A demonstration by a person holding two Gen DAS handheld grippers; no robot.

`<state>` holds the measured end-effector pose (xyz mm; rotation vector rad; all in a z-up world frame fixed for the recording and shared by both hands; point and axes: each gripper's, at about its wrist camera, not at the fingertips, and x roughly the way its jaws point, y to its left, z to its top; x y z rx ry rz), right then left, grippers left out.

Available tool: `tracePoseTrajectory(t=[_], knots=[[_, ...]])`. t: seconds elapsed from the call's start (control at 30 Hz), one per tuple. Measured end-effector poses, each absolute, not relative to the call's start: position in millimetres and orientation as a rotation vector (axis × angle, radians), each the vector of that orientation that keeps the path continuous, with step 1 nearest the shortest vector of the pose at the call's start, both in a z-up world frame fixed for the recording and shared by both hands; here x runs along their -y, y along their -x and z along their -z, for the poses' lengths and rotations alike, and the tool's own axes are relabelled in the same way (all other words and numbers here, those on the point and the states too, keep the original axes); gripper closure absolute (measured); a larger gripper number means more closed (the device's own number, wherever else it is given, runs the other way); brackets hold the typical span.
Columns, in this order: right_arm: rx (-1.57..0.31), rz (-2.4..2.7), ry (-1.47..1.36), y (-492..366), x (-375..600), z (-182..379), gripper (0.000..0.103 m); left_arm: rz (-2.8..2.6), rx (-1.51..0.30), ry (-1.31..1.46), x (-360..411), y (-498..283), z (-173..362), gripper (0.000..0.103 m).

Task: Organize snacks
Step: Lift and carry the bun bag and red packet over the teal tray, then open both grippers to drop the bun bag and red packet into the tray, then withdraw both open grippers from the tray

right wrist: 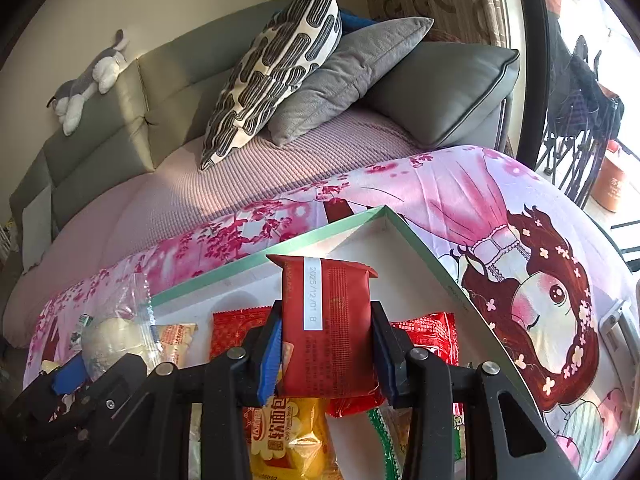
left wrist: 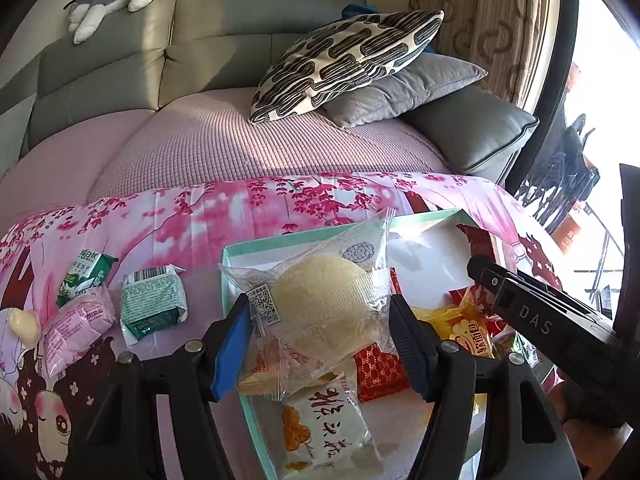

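Both grippers loaded, hovering over the box.

The left gripper (left wrist: 320,312) clamps a clear-wrapped pale bun (left wrist: 320,300) above the near left part of the mint-edged box (left wrist: 276,242); the right gripper (right wrist: 326,344) pinches a dark red packet (right wrist: 328,320) upright over the far right corner, where bare white floor (right wrist: 360,248) lies open. Three packets (left wrist: 154,304) lie on the floral cloth (left wrist: 180,216), left of the box.

Before me lay a surface draped in a pink floral cartoon-print cloth (left wrist: 248,216). Directly on it sat a mint-edged box (left wrist: 234,276) with its white inside showing. To the box's left on the cloth lay a dark green packet (left wrist: 154,304), a green-and-white packet (left wrist: 86,276), a pink packet (left wrist: 76,328) and a pale yellow piece (left wrist: 24,322) at the edge.
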<state>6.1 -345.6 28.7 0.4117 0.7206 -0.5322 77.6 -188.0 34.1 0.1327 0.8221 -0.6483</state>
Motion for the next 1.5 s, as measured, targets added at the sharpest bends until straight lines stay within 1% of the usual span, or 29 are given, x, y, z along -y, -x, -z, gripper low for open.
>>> tracePoseTrajectory(t=[0.33,0.43,0.5,0.53,0.57,0.63,0.77,0.93,1.13,1.47,1.5], knots=[[-0.749,0.546,-0.385,-8.6,345.0,-25.5,0.06,0.663,-0.838,-0.171,197.5,-73.8,-30.0,0.031],[-0.765,0.546,-0.39,-6.6,346.3,-25.6,0.058,0.667,-0.857,-0.181,198.2,-73.4,-28.4,0.031],[-0.773,0.54,-0.389,-5.2,345.9,-26.9,0.052,0.661,-0.857,-0.185,196.9,-72.4,-29.8,0.031],[-0.776,0.54,-0.383,-4.4,344.7,-28.0,0.047,0.661,-0.858,-0.186,196.2,-72.2,-30.3,0.031],[-0.78,0.541,-0.375,-3.6,343.1,-29.4,0.044,0.659,-0.86,-0.186,194.6,-72.1,-31.3,0.031],[-0.791,0.542,-0.364,-2.6,340.0,-31.5,0.043,0.645,-0.871,-0.183,190.6,-72.9,-33.2,0.031],[-0.814,0.533,-0.368,3.4,334.1,-32.8,0.036,0.603,-0.892,-0.171,179.2,-76.9,-38.2,0.031],[-0.85,0.518,-0.359,8.4,322.6,-31.4,0.029,0.537,-0.88,-0.17,162.3,-80.5,-45.8,0.031],[-0.876,0.49,-0.354,8.8,310.0,-32.9,0.027,0.465,-0.899,-0.154,143.3,-88.6,-42.8,0.03],[-0.878,0.47,-0.333,5.7,299.3,-36.0,0.027,0.396,-0.913,-0.136,124.1,-98.0,-37.5,0.03],[-0.881,0.468,-0.333,5.1,299.0,-35.0,0.026,0.394,-0.913,-0.136,123.7,-98.1,-36.7,0.022]])
